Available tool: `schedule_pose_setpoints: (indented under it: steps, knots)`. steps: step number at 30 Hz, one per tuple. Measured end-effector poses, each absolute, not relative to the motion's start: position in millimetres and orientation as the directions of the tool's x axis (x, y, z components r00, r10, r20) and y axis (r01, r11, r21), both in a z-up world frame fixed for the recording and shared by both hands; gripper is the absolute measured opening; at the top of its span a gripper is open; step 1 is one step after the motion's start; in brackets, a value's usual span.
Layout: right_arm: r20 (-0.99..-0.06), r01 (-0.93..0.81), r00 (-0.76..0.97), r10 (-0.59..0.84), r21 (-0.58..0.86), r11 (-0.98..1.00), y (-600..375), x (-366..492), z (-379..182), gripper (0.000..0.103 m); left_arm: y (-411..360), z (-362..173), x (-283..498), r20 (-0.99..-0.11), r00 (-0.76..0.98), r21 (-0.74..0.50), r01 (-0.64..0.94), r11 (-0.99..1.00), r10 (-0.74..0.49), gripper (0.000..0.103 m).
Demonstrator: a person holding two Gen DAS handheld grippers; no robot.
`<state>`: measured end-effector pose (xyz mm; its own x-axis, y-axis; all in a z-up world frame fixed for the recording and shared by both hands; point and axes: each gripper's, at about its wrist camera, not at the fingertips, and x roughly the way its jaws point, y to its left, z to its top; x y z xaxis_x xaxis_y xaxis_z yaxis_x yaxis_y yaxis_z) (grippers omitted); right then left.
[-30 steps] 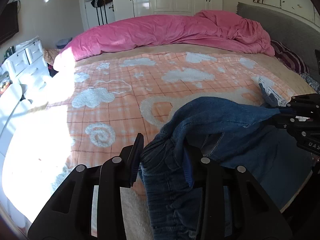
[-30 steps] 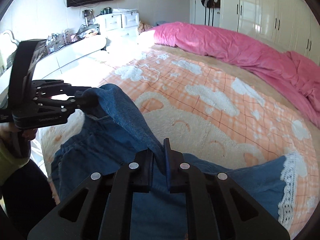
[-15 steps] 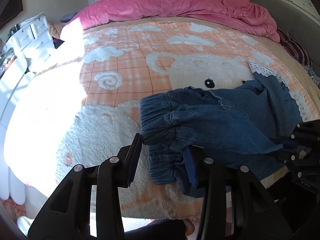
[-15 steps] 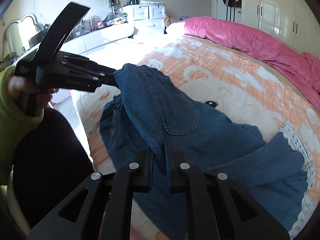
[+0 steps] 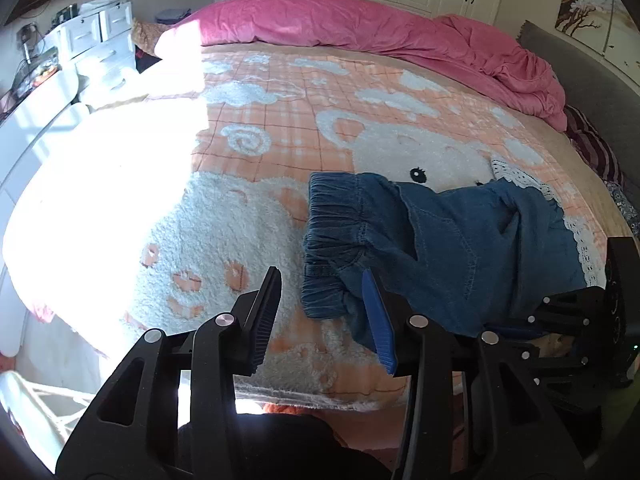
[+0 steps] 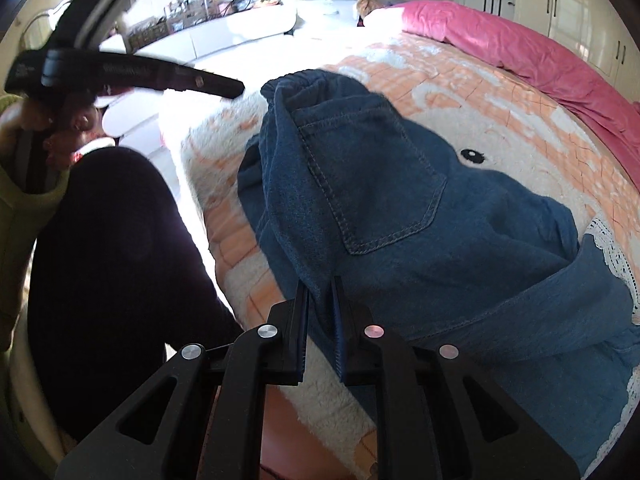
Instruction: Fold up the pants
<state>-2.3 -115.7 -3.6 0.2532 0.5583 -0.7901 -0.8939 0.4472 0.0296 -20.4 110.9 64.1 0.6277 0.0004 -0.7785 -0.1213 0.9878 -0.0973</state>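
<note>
The blue denim pants [image 5: 440, 248] with white lace hems [image 5: 576, 232] lie bunched on the near part of the bed, elastic waistband to the left. My left gripper [image 5: 324, 312] is open and empty, just in front of the waistband. In the right wrist view the pants [image 6: 380, 200] show a back pocket. My right gripper [image 6: 320, 320] is shut on a fold of the denim at the near edge of the bed. The left gripper [image 6: 224, 87] appears there at upper left, apart from the waistband.
The bed carries an orange and white fleece blanket [image 5: 280, 128] with a bear pattern. A pink duvet [image 5: 360, 28] is heaped along the far side. White drawers [image 5: 96, 36] stand to the left. The person's dark-clothed legs [image 6: 112, 248] are beside the bed's near edge.
My left gripper has let go of the waistband and drawn back. The pants have dropped onto the bed. My right gripper stays shut on the denim.
</note>
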Motion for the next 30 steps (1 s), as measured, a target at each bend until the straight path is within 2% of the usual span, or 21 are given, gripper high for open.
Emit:
schedule_pose_setpoints:
  steps: [5,9,12,15,18,19,20,21,22,24,27,30]
  knots:
    - [-0.8,-0.908,0.236,0.551,0.02,0.418,-116,-9,-6,0.012,85,67,5,-0.77,0.636,-0.121,-0.06,0.991,-0.056,0.037]
    - [-0.806,-0.909,0.212,0.552,0.044,0.414,-118,-6,-6,0.012,69,54,34,-0.791,0.61,-0.092,-0.038,0.995,-0.049,0.037]
    - [-0.811,-0.914,0.176,0.558,0.075,0.399,-120,-6,-7,0.012,67,29,42,-0.836,0.548,-0.042,-0.065,0.997,0.0,0.037]
    - [-0.783,-0.911,0.117,0.611,0.161,0.381,-127,-1,4,0.012,78,16,33,-0.851,0.525,-0.061,-0.111,0.992,0.007,0.037]
    - [-0.729,-0.894,0.195,0.656,0.143,0.424,-138,6,24,0.012,86,16,19,-0.847,0.532,-0.091,-0.151,0.984,0.003,0.04]
    - [-0.703,-0.879,0.235,0.671,0.141,0.456,-142,10,29,0.022,87,15,16,-0.849,0.529,-0.094,-0.155,0.983,0.002,0.041]
    - [-0.687,-0.863,0.267,0.676,0.142,0.485,-145,14,32,0.029,87,14,15,-0.851,0.524,-0.095,-0.16,0.983,0.003,0.046]
    - [-0.68,-0.847,0.295,0.671,0.138,0.513,-146,17,32,0.041,87,13,14,-0.855,0.519,-0.086,-0.169,0.982,0.014,0.052]
    - [-0.683,-0.835,0.316,0.658,0.129,0.535,-146,19,30,0.043,87,11,14,-0.86,0.509,-0.081,-0.176,0.981,0.02,0.053]
    - [-0.709,-0.821,0.315,0.631,0.13,0.556,-144,23,20,0.043,87,8,16,-0.87,0.493,-0.073,-0.185,0.98,0.029,0.054]
    - [-0.803,-0.781,0.299,0.516,0.105,0.615,-137,30,-10,0.044,87,12,14,-0.863,0.505,-0.072,-0.189,0.979,0.034,0.054]
    - [-0.811,-0.77,0.276,0.516,0.135,0.624,-140,34,-23,0.044,89,19,9,-0.845,0.532,-0.076,-0.206,0.976,0.047,0.054]
